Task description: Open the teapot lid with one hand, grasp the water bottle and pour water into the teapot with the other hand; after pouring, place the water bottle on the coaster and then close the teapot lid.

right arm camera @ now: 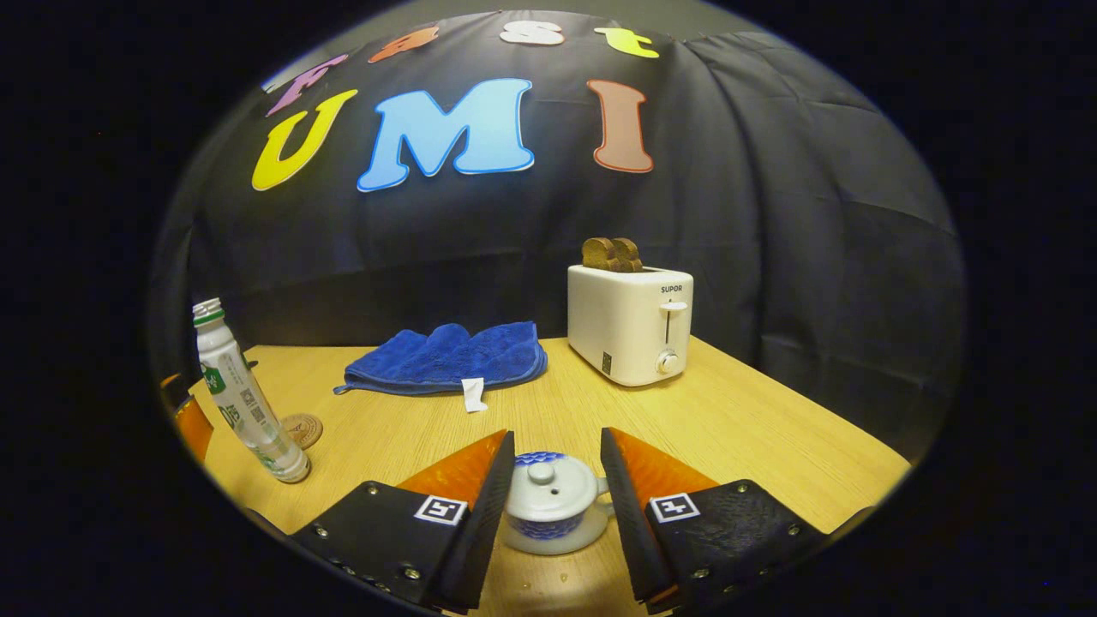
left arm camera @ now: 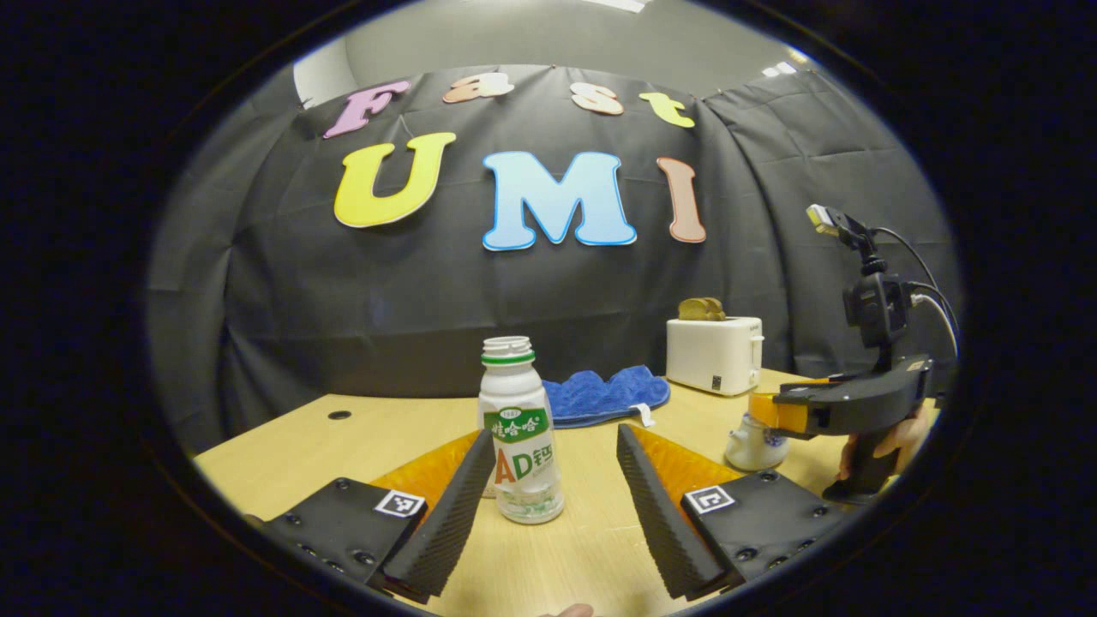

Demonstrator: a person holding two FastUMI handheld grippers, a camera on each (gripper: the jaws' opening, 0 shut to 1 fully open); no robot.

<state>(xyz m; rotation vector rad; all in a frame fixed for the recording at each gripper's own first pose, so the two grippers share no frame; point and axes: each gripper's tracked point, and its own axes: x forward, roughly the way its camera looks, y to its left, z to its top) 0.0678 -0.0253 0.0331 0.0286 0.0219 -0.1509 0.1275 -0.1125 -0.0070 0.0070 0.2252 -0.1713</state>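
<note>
While both grippers stand wide open and empty, the left gripper [left arm camera: 548,506] brackets the uncapped white plastic water bottle [left arm camera: 517,433] without touching; the right gripper [right arm camera: 553,506] straddles the lidded white-and-blue ceramic teapot [right arm camera: 553,501]; the round brown coaster [right arm camera: 301,429] lies far left.

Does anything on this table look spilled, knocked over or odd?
Nothing stands out. The bottle, with no cap, stands upright, the teapot has its lid on, and the blue cloth lies crumpled by the toaster.
</note>
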